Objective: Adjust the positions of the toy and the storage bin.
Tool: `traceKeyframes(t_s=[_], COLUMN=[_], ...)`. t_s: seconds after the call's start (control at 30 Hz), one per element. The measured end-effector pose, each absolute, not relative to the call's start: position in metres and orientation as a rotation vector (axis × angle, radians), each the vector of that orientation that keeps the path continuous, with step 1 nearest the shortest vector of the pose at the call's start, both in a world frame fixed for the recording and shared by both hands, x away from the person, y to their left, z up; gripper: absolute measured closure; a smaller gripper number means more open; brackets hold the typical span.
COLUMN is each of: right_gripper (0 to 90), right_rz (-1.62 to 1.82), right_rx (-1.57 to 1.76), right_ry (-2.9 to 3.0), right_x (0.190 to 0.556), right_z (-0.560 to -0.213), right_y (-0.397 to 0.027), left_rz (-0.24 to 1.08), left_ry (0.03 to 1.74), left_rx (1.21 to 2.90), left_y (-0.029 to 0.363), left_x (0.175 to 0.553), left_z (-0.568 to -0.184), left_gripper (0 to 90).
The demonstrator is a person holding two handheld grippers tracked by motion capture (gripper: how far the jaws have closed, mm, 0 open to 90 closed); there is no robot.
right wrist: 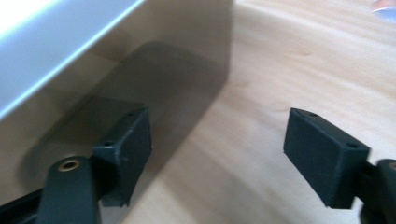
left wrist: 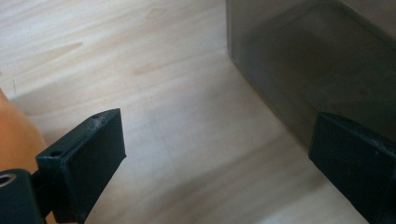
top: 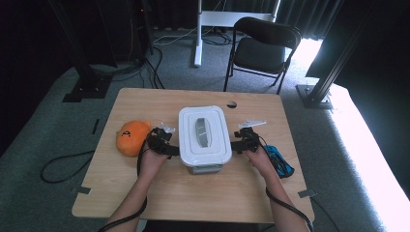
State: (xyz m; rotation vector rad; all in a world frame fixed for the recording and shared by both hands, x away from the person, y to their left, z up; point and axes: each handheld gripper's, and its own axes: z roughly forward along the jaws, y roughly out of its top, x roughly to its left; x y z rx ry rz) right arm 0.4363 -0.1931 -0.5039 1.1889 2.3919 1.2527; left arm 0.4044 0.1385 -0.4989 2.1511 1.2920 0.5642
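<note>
While you hold both tools low at the table, your left gripper [top: 167,143] sits at the left side of the lidded container [top: 204,136] and your right gripper [top: 240,141] at its right side.

Left gripper: jaws spread wide, nothing between them but bare wood. In the left gripper view one jaw lies just beside the container's grey wall [left wrist: 308,70]; whether it touches, you cannot tell. The other jaw is next to the orange plush toy [left wrist: 14,135].

Right gripper: jaws parted wide, nothing gripped. In the right gripper view one jaw stands close against the container wall [right wrist: 140,70], under the lid's overhanging edge [right wrist: 56,42]; the other is over open tabletop [right wrist: 289,70].

Container: white lid with a grey handle, near the middle of the wooden table [top: 145,193].

Surroundings, high view: plush toy [top: 132,137] just left of your left gripper; a blue object [top: 280,161] at the right edge, beside your right hand; a black folding chair [top: 261,48] beyond the far edge.

View differences: the high view gives the lid top and handle; the gripper views give the translucent grey side walls.
</note>
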Motion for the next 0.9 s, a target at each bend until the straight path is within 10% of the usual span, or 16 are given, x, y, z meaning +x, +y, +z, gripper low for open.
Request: traceKeyframes(t_s=[0.9], right_gripper=[17.0], right_rz=[1.221], right_rx=[1.107], right_ry=[2.407], right_x=[0.404], right_z=[-0.514], right_y=[-0.201], left_rz=[0.528], left_ry=[1.252], left_rx=[2.112], left_y=[0.143], left_x=[0.368], left_z=[-0.504], left_gripper=[1.9])
